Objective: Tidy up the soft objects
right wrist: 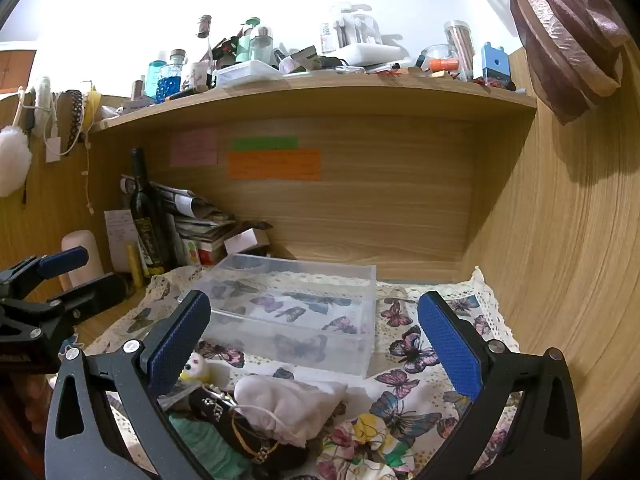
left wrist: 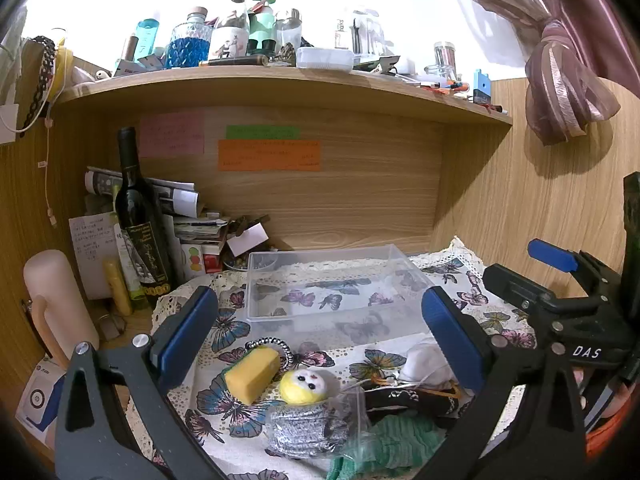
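Two hand-held grippers over a worktop with a butterfly cloth (left wrist: 468, 284). Left hand-held gripper (left wrist: 324, 332) spread wide, blue pads far apart, grasping nothing. Right hand-held gripper (right wrist: 316, 340) spread wide too, nothing between its pads. Clear plastic box (left wrist: 332, 280) at the back of the cloth, upright, only the butterfly print showing through its bottom. Soft things in a little heap on the cloth in front of the box, all outside it. Yellow sponge (left wrist: 251, 374) on the left of the heap, tilted, with a black-and-white hair tie (left wrist: 272, 345) just behind it. Round yellow and white plush toy (left wrist: 307, 387) just beside the sponge, face up. Silver scrubber in a clear bag (left wrist: 308, 426) touching the toy from the front. Black cloth with white and gold trim (left wrist: 408, 398) to the right of the toy, and a green crinkly cloth (left wrist: 396, 444) in front of it at the near edge. White soft pouch (right wrist: 288, 400) lying on the black cloth, near the box front. Flowery cloth (right wrist: 360, 440) at the right of the heap. Dark wine bottle (left wrist: 138, 224) standing at the left, beside stacked papers. Shelf (left wrist: 280, 84) above, crowded with bottles and jars.
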`<state>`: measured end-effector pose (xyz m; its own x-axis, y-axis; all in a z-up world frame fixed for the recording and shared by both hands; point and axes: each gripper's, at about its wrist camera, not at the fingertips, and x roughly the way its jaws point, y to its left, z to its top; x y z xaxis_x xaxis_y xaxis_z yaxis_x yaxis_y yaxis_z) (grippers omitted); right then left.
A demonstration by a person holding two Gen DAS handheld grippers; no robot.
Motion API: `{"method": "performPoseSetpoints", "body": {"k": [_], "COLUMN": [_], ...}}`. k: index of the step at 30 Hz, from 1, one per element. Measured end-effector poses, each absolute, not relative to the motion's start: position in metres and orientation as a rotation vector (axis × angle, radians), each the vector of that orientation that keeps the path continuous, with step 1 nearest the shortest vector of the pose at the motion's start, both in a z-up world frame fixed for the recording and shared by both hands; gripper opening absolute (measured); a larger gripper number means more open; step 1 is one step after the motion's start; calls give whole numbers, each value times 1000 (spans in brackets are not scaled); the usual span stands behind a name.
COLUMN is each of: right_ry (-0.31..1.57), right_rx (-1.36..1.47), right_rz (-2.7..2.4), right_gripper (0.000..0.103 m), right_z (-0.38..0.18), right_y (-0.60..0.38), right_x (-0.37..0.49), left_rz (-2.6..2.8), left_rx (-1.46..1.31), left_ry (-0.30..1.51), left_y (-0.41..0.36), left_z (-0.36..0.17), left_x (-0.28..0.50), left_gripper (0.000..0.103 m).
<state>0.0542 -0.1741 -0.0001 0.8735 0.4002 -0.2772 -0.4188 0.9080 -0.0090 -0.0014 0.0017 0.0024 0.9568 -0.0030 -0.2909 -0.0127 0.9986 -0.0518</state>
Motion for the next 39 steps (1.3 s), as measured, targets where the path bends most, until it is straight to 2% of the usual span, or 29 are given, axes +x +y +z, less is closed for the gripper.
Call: {"method": "performPoseSetpoints", "body": {"k": [39], "right_ry": [252], "right_rx": [-71], "right_rz": [451], "right_gripper": [103], "right_z": [7], "right_y": [-168], "right_x": [42], "left_rz": [10], "left_rx": [-50], "left_ry": [279], "left_y": [4], "left_z": [4], "left_x": [-6], "left_gripper": [103]}}
